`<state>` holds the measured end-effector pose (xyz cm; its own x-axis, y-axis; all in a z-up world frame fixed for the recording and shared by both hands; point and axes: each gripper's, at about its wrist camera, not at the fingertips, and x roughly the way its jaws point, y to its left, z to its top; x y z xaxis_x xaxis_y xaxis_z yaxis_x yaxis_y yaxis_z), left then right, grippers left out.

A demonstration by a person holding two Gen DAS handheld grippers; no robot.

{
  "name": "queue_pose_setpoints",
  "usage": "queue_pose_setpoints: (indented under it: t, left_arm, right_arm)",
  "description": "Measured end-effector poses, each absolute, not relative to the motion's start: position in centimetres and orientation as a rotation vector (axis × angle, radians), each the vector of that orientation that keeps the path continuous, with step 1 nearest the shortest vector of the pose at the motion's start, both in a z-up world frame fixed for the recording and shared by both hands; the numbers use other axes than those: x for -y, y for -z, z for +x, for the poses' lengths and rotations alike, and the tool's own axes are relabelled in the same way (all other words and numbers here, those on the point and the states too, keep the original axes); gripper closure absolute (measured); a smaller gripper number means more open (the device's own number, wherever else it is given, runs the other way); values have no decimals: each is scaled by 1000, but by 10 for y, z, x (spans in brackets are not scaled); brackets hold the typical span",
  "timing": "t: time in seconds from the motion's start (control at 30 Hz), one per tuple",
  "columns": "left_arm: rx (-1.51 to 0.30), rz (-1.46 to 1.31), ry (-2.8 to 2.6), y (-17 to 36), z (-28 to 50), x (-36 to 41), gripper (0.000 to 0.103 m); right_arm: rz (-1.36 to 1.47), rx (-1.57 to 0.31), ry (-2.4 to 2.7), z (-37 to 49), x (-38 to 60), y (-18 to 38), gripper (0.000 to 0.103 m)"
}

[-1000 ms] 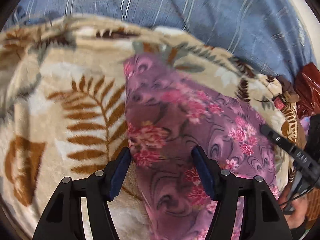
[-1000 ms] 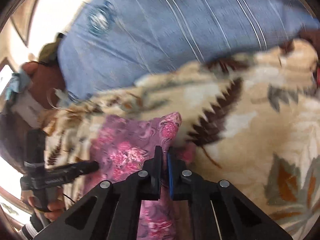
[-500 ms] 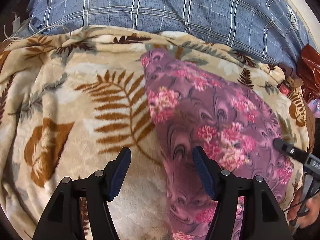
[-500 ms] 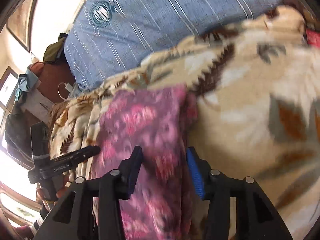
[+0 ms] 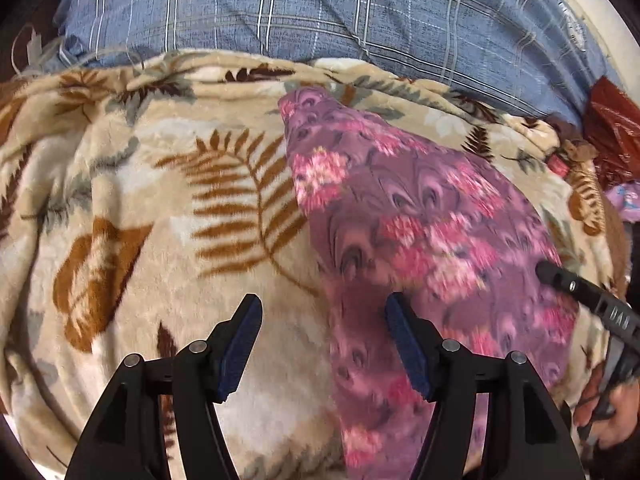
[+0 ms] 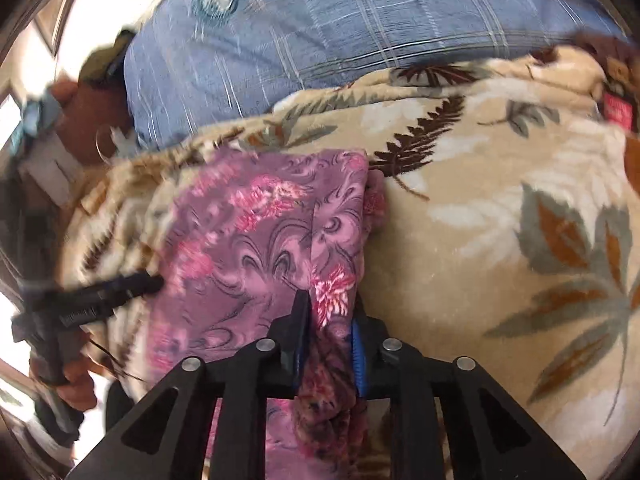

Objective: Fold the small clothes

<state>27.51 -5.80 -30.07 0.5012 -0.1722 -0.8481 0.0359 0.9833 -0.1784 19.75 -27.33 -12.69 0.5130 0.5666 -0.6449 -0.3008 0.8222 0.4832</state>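
Right wrist view: the purple floral garment (image 6: 256, 240) lies on a beige leaf-print fleece blanket (image 6: 500, 240), partly folded, with its right edge doubled over and a seam line running down toward the camera. The right claw (image 6: 328, 332) pinches a bunched strip of that edge between its blue pads, not fully closed because the cloth fills the gap. In the left wrist view the garment (image 5: 420, 232) stretches away from the near edge to a point near the blue plaid pillow (image 5: 320, 4), and the left claw (image 5: 320, 344) hangs released, jaws wide, straddling the garment's left border without gripping it.

The main risk, as I judge it, is a one-sided pull: with only the right edge held, dragging it across could skew the fold or slide the whole piece over the plush blanket. The thin bunched grip may also slip out, and the pads could snag blanket pile along with the cloth.
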Motion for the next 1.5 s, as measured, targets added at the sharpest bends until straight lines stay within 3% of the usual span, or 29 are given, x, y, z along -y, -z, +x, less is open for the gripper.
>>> queue_pose_setpoints:
  t: [0.07, 0.17, 0.2, 0.23, 0.3, 0.43, 0.53, 0.6, 0.73, 0.8, 0.87, 1.0, 1.13, 1.27, 1.37, 1.43, 1.5]
  left_arm:
    - [-1064, -207, 170, 305, 267, 45, 38]
    - [-1102, -304, 210, 319, 259, 32, 38]
    - [-1114, -334, 217, 325, 258, 30, 38]
    - [-1116, -358, 216, 329, 257, 29, 37]
    - [-1123, -397, 229, 329, 255, 27, 38]
    - [-1135, -383, 284, 327, 251, 30, 37]
    - [-1138, -357, 275, 334, 252, 33, 35]
    - [-1146, -376, 286, 333, 252, 30, 35]
    - [-1080, -337, 252, 313, 255, 17, 37]
    - [-1076, -339, 230, 307, 266, 10, 37]
    - [-1084, -357, 199, 305, 278, 8, 37]
    - [-1093, -460, 189, 310, 297, -4, 35]
    - [-1107, -522, 201, 326, 310, -2, 26]
    - [-1125, -564, 292, 339, 323, 11, 25]
    - [-1123, -568, 314, 345, 333, 19, 25]
    - [-1130, -572, 330, 346, 342, 27, 32]
    - [-1134, -553, 343, 340, 347, 38, 50]
  right_arm:
    - [357, -884, -553, 187, 283, 123, 75]
    - [371, -904, -562, 173, 291, 133, 55]
    - [370, -915, -555, 172, 290, 138, 55]
    - [359, -928, -550, 171, 289, 143, 56]
    - [326, -924, -560, 168, 284, 145, 87]
    - [272, -801, -555, 150, 282, 119, 89]
    - [225, -885, -488, 163, 283, 140, 89]
    - [189, -959, -464, 171, 279, 155, 83]
    - [366, -896, -539, 177, 294, 134, 73]
    - [438, -859, -542, 186, 299, 125, 45]
    - [479, -849, -543, 202, 296, 123, 40]
    - [520, -910, -549, 232, 284, 140, 40]
    - [610, -972, -666, 249, 273, 166, 39]
    - [624, -973, -813, 244, 264, 170, 39]
    - [586, -981, -795, 243, 263, 171, 47]
    - [565, -980, -754, 242, 259, 169, 50]
    - [514, -964, -722, 236, 253, 161, 58]
